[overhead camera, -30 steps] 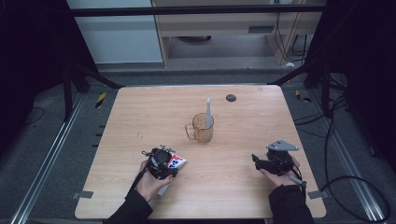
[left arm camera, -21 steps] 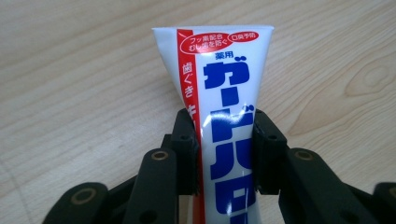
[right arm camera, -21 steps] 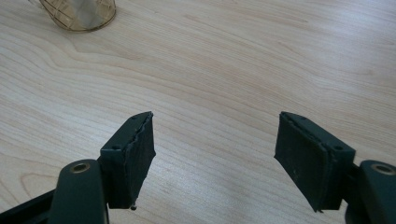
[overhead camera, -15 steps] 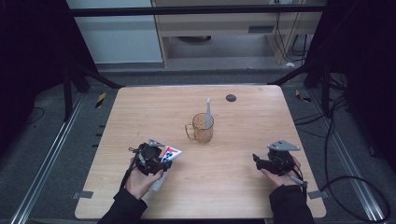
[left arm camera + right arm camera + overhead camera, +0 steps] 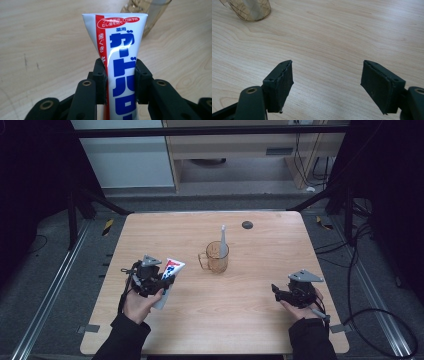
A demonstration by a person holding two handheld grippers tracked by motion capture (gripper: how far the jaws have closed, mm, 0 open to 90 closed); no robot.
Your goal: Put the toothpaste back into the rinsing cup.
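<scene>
- Presently, the left gripper (image 5: 161,281) is clenching a toothpaste tube (image 5: 120,65) above the bench (image 5: 250,320), left of the amber mug (image 5: 216,257).
- The right gripper (image 5: 325,86) is hovering with jaws spread, grasping nothing.

Even, soft overhead light brightens the pale wooden counter (image 5: 215,320) while its surroundings fall into deep darkness, shadows stay faint, a white glare streak crosses the glossy white, red and blue toothpaste tube (image 5: 120,62), and the high view looks slightly soft.
</scene>
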